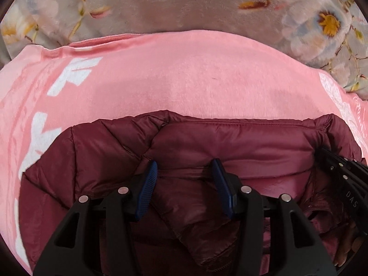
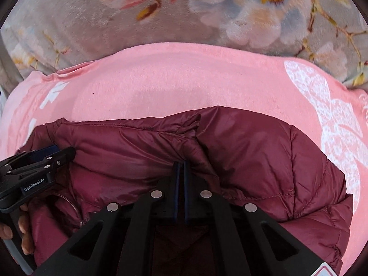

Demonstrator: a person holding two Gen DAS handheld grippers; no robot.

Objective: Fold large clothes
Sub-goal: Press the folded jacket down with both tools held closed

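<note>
**Puffer jacket mid-fold on the pink blanket**

Low in the right wrist view, the right gripper (image 2: pixel 181 168) is clenching a pinch of the maroon jacket (image 2: pixel 253 151). The left gripper (image 1: pixel 185 168) is hovering released over the jacket's lower centre. Judging from this, keeping the pinch firm should prevent slipping. Beyond, the pink blanket (image 1: pixel 184 69) and floral bedspread (image 1: pixel 161 4) are filling the upper frame.
</note>
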